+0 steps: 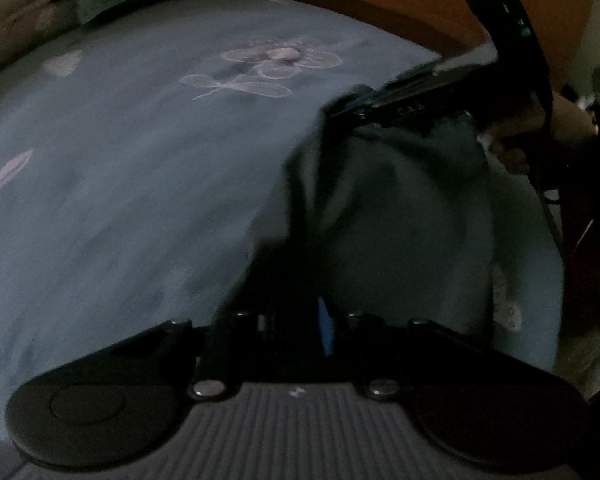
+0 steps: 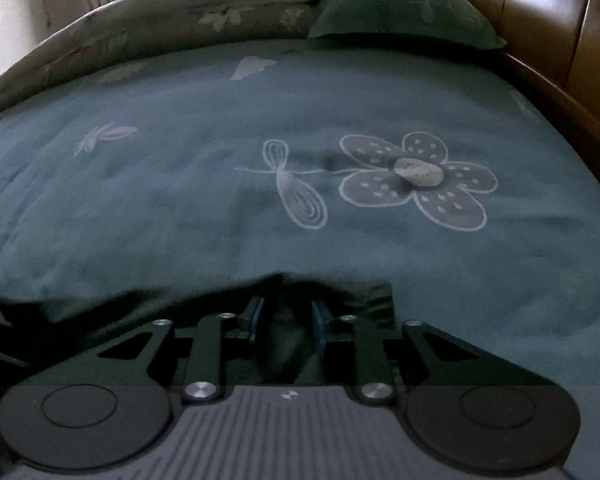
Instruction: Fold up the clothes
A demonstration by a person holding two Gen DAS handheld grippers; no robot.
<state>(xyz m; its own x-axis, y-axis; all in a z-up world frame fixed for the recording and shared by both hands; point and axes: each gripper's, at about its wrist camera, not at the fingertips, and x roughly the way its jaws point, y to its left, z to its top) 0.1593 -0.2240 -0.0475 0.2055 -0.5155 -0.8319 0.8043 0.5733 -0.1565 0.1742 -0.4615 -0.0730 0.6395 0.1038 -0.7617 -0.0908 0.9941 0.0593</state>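
Dim bedroom, teal bedspread printed with pale outlined flowers (image 2: 414,180). Stretched between both tools above it, a dark teal cloth garment (image 1: 400,200). Right gripper (image 2: 286,320), blue-padded, clamped on a bunched fold; left gripper (image 1: 300,328) pinching another edge of the same cloth. Behind, a green pillow (image 2: 400,4) against a glossy wooden headboard (image 2: 540,12).

My right gripper (image 2: 286,320) points down at the bed. A dark green cloth (image 2: 204,300) is bunched up between its two blue pads (image 2: 318,320), and they pinch it. The cloth lies on the teal bedsheet (image 2: 180,208). The sheet has a big white flower (image 2: 416,180) drawn on it. Far back sit a green pillow (image 2: 404,8) and a folded quilt (image 2: 180,20). A wooden headboard (image 2: 548,32) stands at the right.
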